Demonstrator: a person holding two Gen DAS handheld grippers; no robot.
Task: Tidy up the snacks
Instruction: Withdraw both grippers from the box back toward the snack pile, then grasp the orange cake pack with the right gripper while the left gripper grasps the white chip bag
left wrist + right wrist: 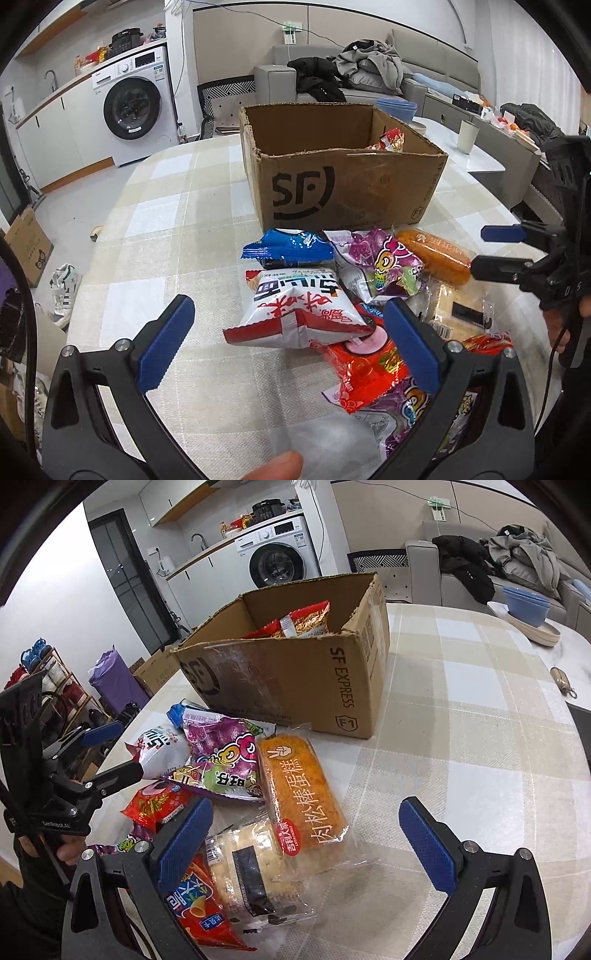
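Observation:
An open cardboard box [343,184] [295,679] stands on the table and holds red snack bags [295,622]. In front of it lies a heap of snacks: a white-and-red bag [295,306], a blue packet [288,247], a purple bag [380,262] [229,760], an orange cake bar [436,254] [299,794], a clear cracker pack [255,871] and red packets [362,373]. My left gripper [288,343] is open, its jaws on either side of the white-and-red bag. My right gripper [306,845] is open above the cake bar and cracker pack.
The table [177,221] has a checked cloth. Blue bowls on a plate [524,609] and a small metal object [561,679] lie at the far right. A cup [468,136] stands behind the box. A washing machine [136,103] and a sofa with clothes [369,70] are beyond.

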